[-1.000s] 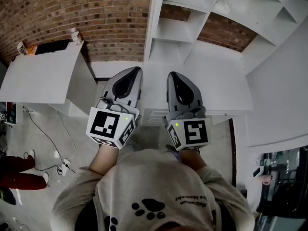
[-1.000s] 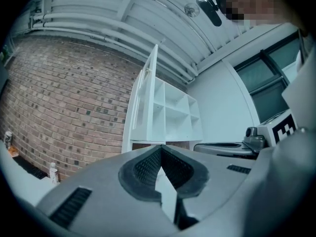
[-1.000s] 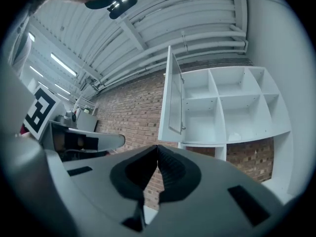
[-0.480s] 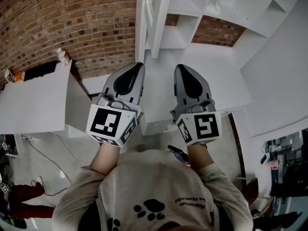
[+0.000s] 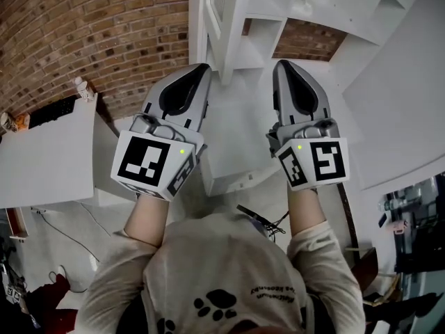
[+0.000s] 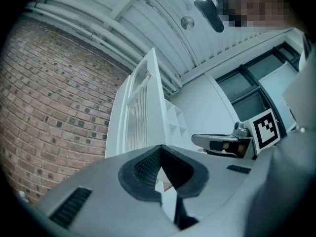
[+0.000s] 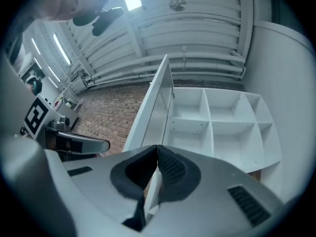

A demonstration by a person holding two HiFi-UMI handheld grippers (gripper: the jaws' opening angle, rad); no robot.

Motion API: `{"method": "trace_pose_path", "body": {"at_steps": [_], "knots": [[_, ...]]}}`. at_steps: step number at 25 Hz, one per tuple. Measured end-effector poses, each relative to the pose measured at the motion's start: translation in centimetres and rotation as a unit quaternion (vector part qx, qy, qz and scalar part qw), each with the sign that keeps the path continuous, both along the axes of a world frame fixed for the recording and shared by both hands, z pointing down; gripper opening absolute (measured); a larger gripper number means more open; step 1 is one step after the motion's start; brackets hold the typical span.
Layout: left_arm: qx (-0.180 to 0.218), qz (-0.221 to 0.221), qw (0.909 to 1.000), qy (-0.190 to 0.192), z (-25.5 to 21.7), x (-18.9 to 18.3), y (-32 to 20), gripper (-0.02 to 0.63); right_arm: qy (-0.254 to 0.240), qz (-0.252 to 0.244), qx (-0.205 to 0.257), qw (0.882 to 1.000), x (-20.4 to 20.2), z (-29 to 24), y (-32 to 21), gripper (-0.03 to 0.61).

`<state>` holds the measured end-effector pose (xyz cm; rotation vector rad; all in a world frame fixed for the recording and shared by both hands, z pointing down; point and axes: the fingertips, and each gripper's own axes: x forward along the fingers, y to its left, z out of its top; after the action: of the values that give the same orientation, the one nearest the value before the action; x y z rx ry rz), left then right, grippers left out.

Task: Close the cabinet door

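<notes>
Nearest: person's torso at the bottom of the head view, both forearms out. L gripper (image 5: 204,68) and R gripper (image 5: 280,65) are side by side, apart, both tilted up and pointing far. L fingers (image 6: 143,169) are closed tip to tip w/ nothing btwn them; R fingers (image 7: 173,171) are likewise pressed together, empty. Neither touches anything. Beyond the tips is the cabinet door (image 5: 205,19), white w/ a slatted panel, standing open and seen nearly edge-on, its line running btwn the two grippers. Its long axis is upright. Its near edge faces the person, and the far edge looks to meet the cabinet (image 7: 217,125), tho the hinge itself isn't clear. The cabinet's open shelf compartments lie R of the door, w/ the brick wall (image 5: 104,33) to the L and behind. Key relation: L gripper sits on the door's brick-wall side, and its view shows the slatted face broadly. R gripper sits on the shelf side, looking along the other face. So the door is ahead, above and just R of the L fingers. Closing prob means a push rightward toward the shelves, and the L hand seems better placed. R looks to be in the swing path and prob needs to clear. No contact yet, so the task seems not begun.
</notes>
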<state>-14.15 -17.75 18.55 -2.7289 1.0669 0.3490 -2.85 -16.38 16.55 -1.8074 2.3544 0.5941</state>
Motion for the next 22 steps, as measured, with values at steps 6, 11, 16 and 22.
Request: {"method": "trace_pose_path", "body": {"at_steps": [6, 11, 16, 22], "knots": [[0.022, -0.002, 0.9997, 0.004, -3.0, -0.1, -0.2, 0.008, 0.041, -0.008, -0.006, 0.999, -1.2, -3.8, -1.3, 0.011], [0.039, -0.006, 0.9990, -0.018, -5.2, 0.5, 0.0, 0.008, 0.029, -0.038, -0.015, 0.999, -2.1, -4.9, -1.5, 0.011], [0.047, -0.008, 0.9983, -0.032, -6.8, 1.1, -0.1, 0.008, 0.034, -0.060, -0.016, 0.997, -2.8, -6.1, -1.5, 0.012], [0.043, 0.002, 0.9986, -0.029, -7.7, 1.1, -0.4, 0.008, 0.039, -0.101, -0.014, 0.994, -4.7, -7.6, -1.5, 0.016]]}}
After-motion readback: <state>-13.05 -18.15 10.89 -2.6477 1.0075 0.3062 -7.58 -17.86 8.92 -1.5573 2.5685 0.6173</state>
